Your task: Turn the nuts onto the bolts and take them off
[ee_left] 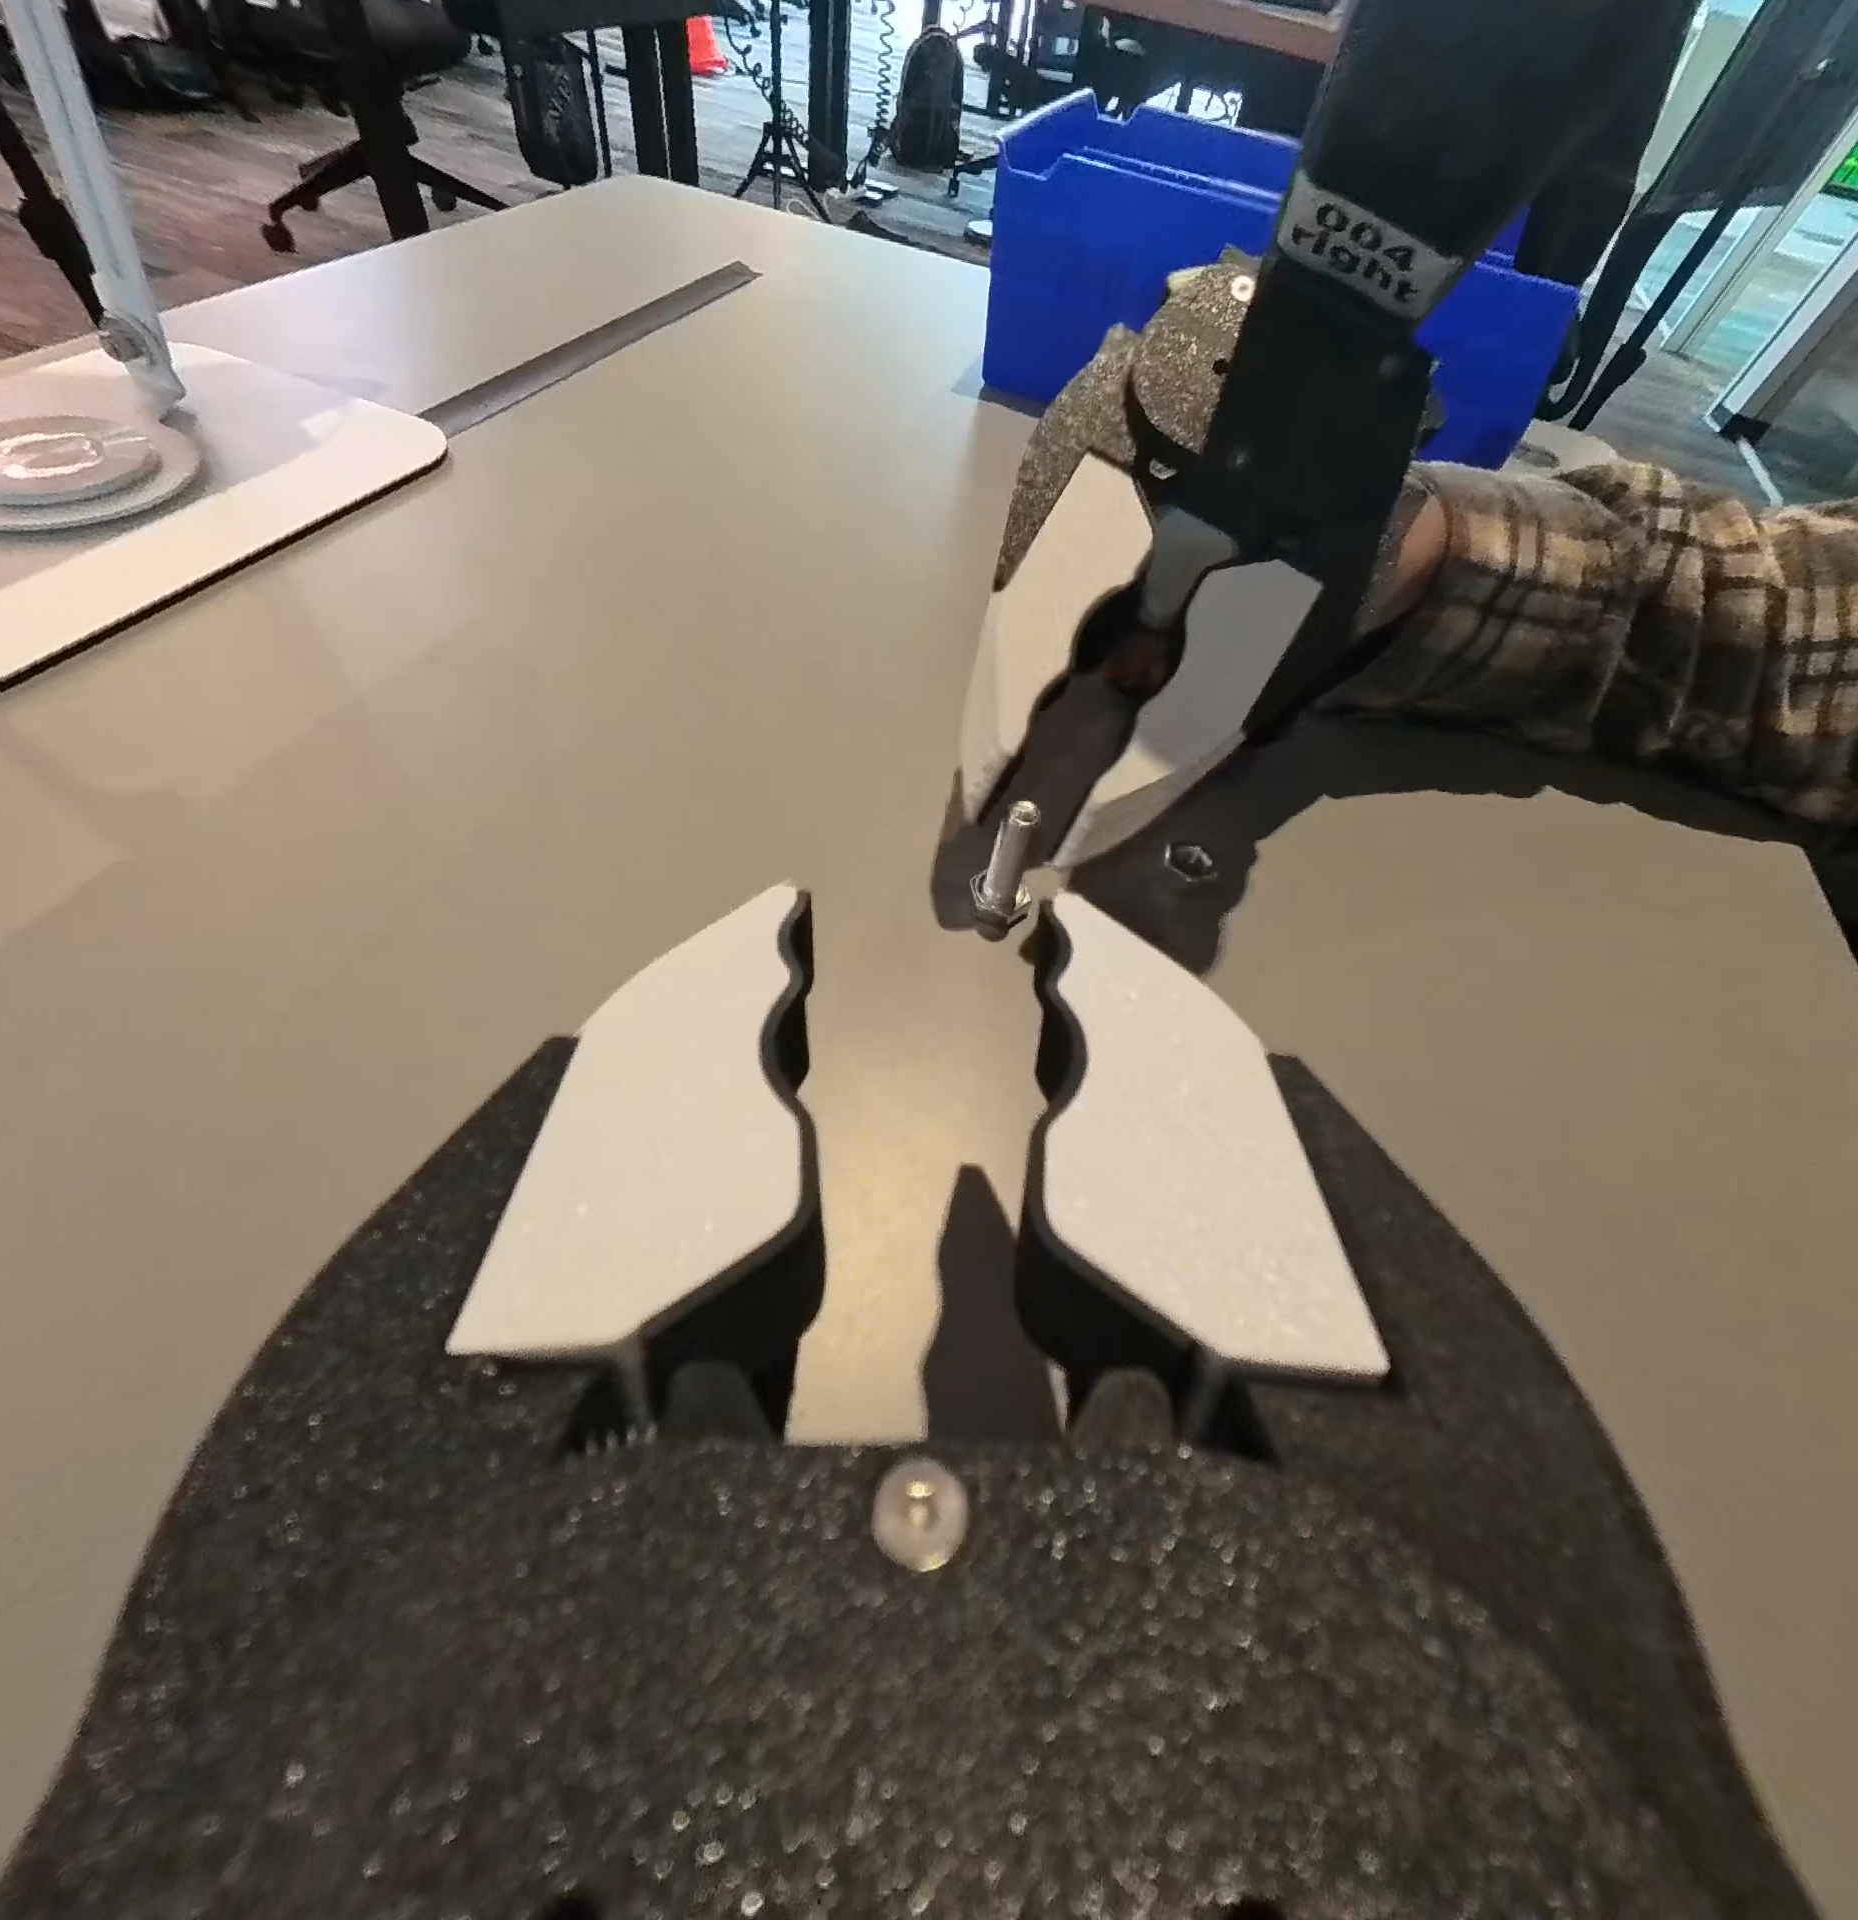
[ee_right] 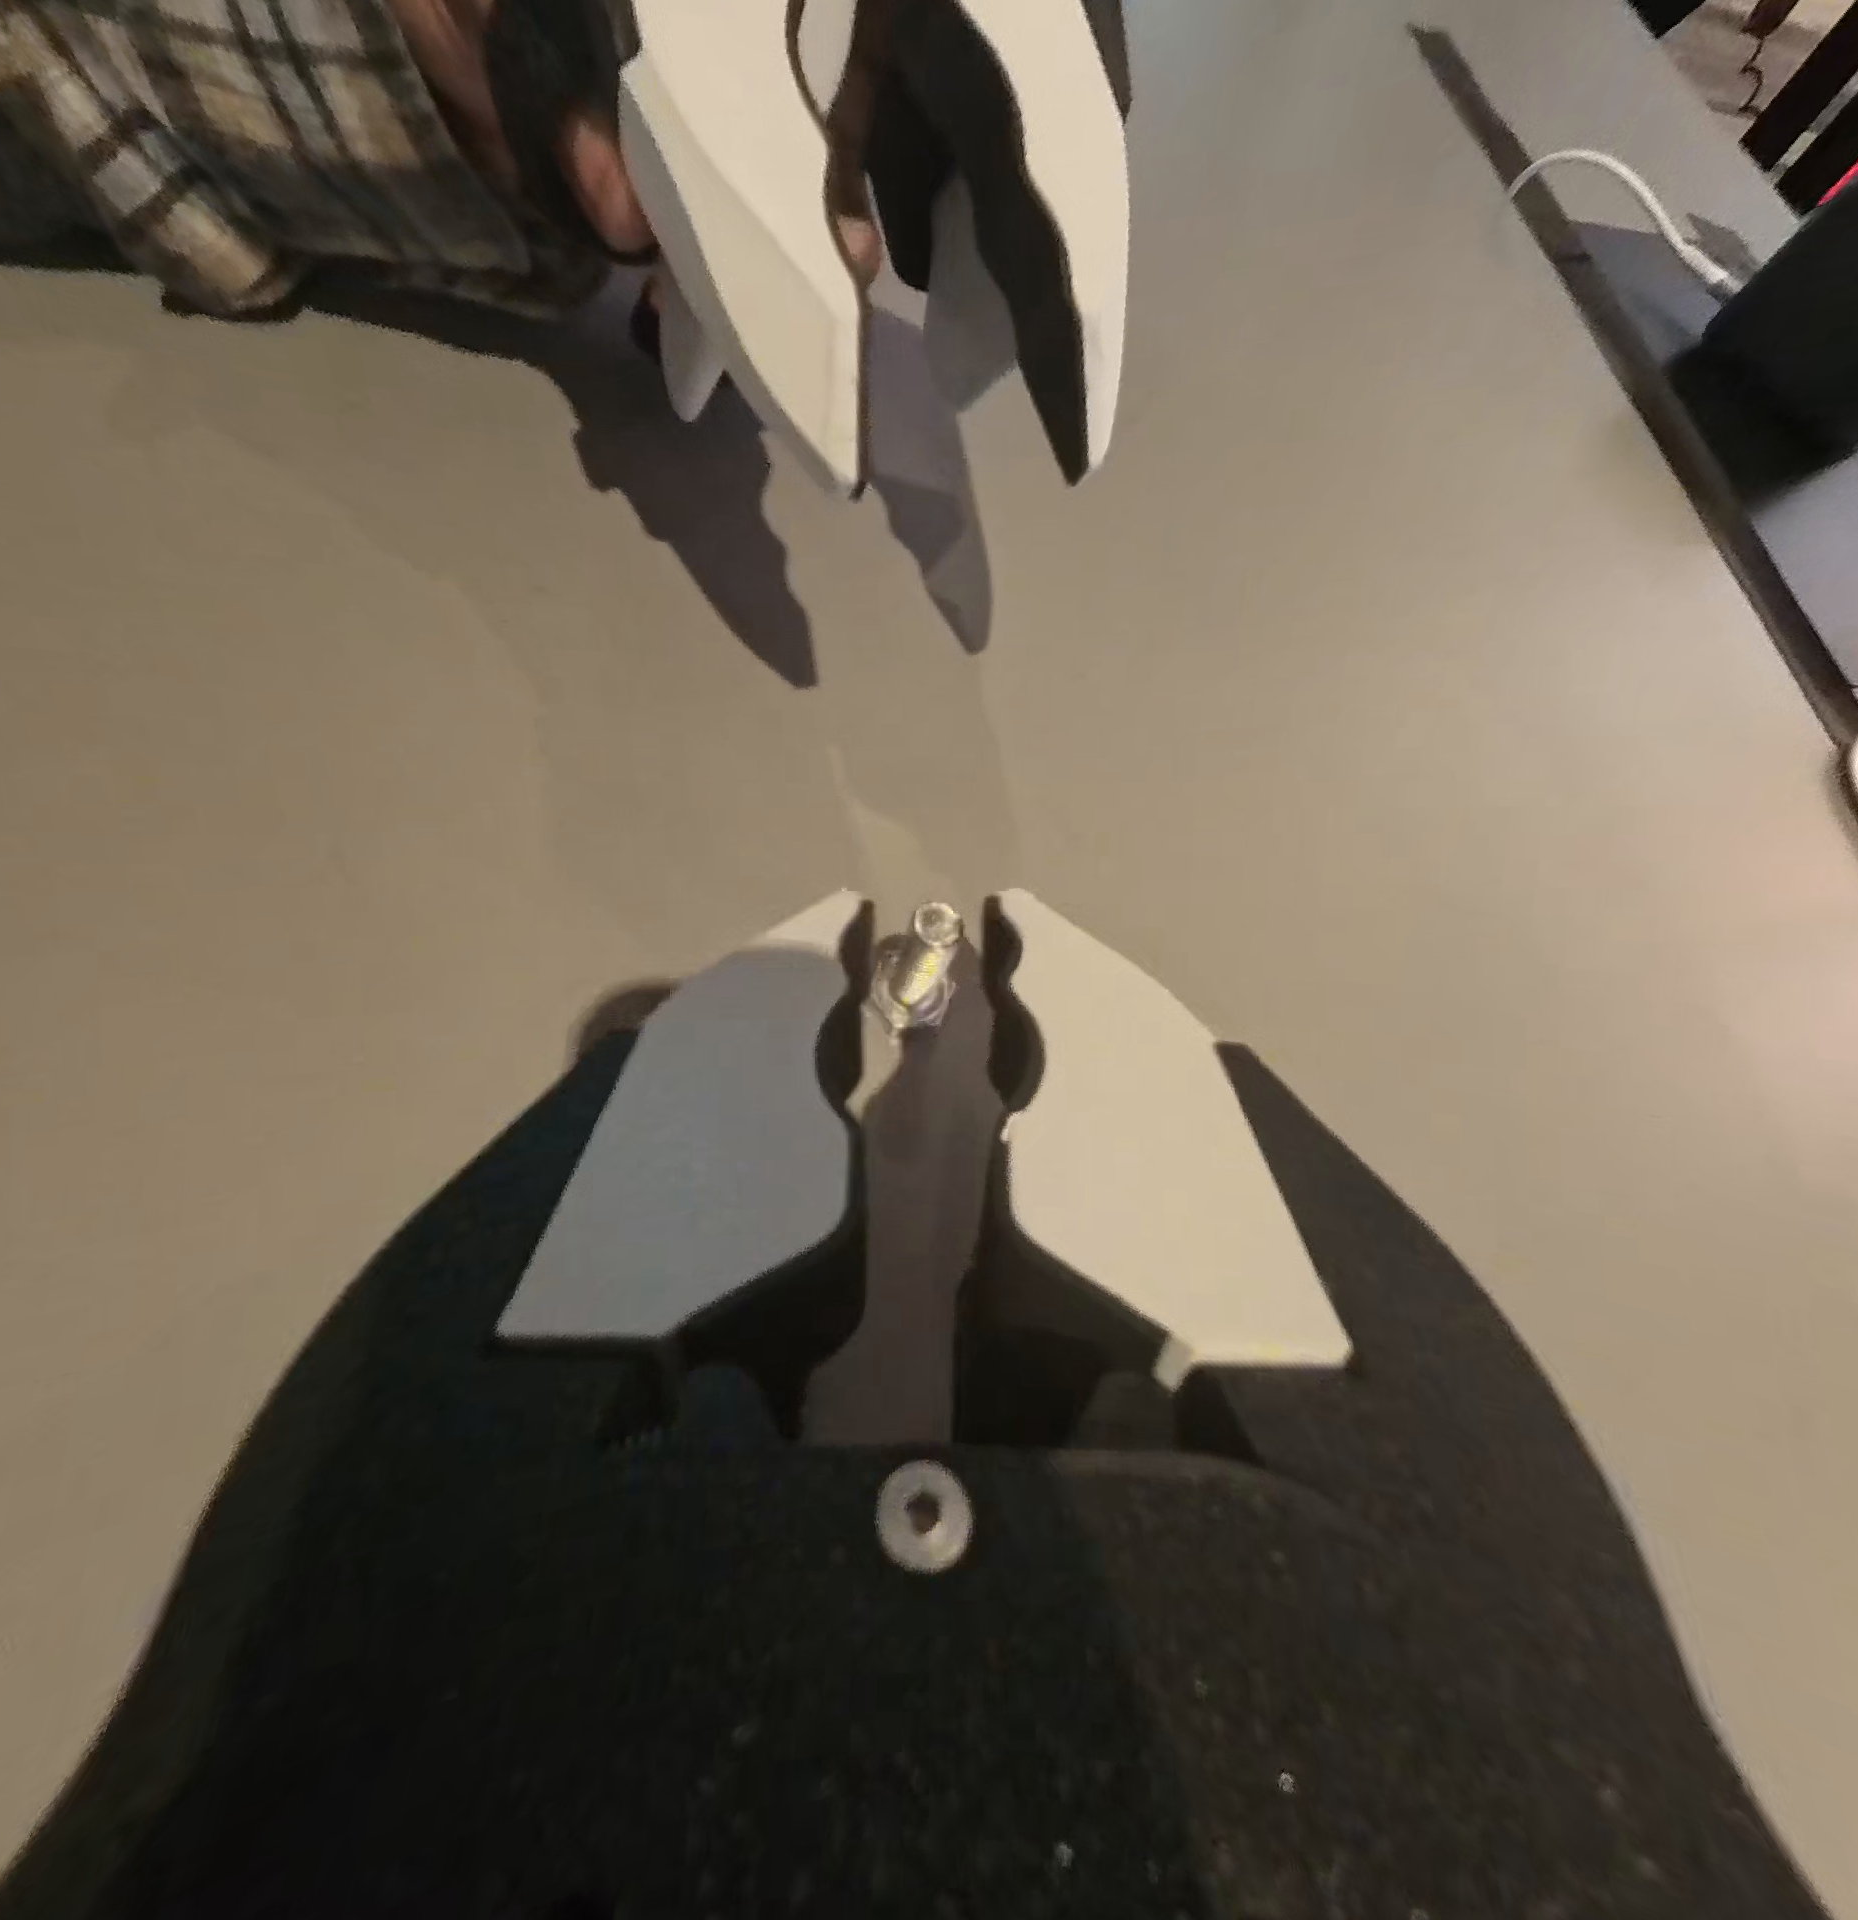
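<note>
A silver bolt (ee_left: 1008, 852) stands upright on its head on the grey table (ee_left: 489, 831), with a hex nut (ee_left: 998, 902) low on its shaft. My right gripper (ee_left: 1018, 836) comes down from above, open, one finger on each side of the bolt without touching it. In the right wrist view the bolt (ee_right: 920, 966) sits between the fingertips of that gripper (ee_right: 925, 904). My left gripper (ee_left: 925, 909) is open and empty, its right fingertip just short of the nut. It also shows in the right wrist view (ee_right: 966, 478). A second nut (ee_left: 1190, 860) lies loose in the shadow beside the bolt.
A blue bin (ee_left: 1164, 260) stands at the table's far edge. A white pad with a lamp base (ee_left: 177, 499) lies at far left beside a cable slot (ee_left: 592, 343). A plaid sleeve (ee_left: 1631, 644) rests at right. A dark box (ee_right: 1798, 343) and white cable (ee_right: 1631, 197) sit beyond.
</note>
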A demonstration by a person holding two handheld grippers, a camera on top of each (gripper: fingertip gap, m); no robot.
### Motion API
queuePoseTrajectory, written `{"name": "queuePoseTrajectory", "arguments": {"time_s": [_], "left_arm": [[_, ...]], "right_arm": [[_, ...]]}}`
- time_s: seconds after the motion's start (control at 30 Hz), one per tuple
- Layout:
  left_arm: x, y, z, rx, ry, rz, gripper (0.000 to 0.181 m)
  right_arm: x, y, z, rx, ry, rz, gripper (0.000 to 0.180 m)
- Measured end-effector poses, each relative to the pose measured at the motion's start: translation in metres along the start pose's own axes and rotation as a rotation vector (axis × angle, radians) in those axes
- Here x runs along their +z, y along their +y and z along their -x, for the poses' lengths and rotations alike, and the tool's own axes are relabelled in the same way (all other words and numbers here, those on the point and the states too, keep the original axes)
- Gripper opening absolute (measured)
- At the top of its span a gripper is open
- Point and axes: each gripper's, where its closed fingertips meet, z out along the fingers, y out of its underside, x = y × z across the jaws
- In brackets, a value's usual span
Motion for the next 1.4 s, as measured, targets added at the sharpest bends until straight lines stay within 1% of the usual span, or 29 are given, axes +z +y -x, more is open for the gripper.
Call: {"name": "queuePoseTrajectory", "arguments": {"time_s": [0.03, 0.2, 0.27, 0.33, 0.43, 0.57, 0.63, 0.73, 0.8, 0.83, 0.87, 1.03, 1.4], "left_arm": [[0.001, 0.001, 0.000, 0.003, -0.001, 0.003, 0.040], [0.004, 0.003, -0.003, 0.006, 0.005, 0.014, 0.041], [0.006, 0.003, -0.006, 0.012, 0.012, 0.014, 0.041], [0.008, 0.000, -0.010, 0.014, 0.023, -0.005, 0.042], [0.014, -0.014, -0.019, -0.015, 0.082, -0.063, 0.045], [0.019, -0.048, -0.025, -0.004, 0.131, -0.145, 0.045], [0.022, -0.064, -0.026, 0.034, 0.134, -0.158, 0.044], [0.027, -0.083, -0.032, 0.078, 0.151, -0.178, 0.044], [0.029, -0.091, -0.036, 0.094, 0.163, -0.206, 0.043], [0.029, -0.094, -0.037, 0.096, 0.168, -0.231, 0.038], [0.031, -0.094, -0.039, 0.094, 0.175, -0.246, 0.037], [0.039, -0.086, -0.045, 0.065, 0.210, -0.210, 0.037], [0.042, -0.084, -0.048, 0.062, 0.190, -0.181, 0.035]], "right_arm": [[0.001, 0.002, 0.001, -0.002, -0.010, 0.017, 0.010], [-0.001, 0.003, 0.000, 0.021, -0.008, 0.009, 0.009], [-0.007, -0.004, 0.000, 0.065, -0.023, -0.036, 0.009], [-0.018, -0.019, -0.004, 0.101, -0.031, -0.078, 0.009], [-0.039, -0.053, -0.014, 0.087, -0.040, -0.103, 0.009], [-0.061, -0.097, -0.025, 0.089, -0.043, -0.075, 0.009], [-0.074, -0.118, -0.028, 0.114, -0.043, -0.106, 0.009], [-0.091, -0.134, -0.030, 0.162, -0.035, -0.143, 0.009], [-0.096, -0.138, -0.027, 0.193, -0.043, -0.180, 0.009], [-0.095, -0.137, -0.027, 0.218, -0.052, -0.176, 0.009], [-0.093, -0.133, -0.027, 0.241, -0.057, -0.153, 0.009], [-0.083, -0.123, -0.030, 0.239, -0.066, -0.103, 0.009], [-0.071, -0.123, -0.021, 0.224, -0.119, -0.079, 0.009]]}}
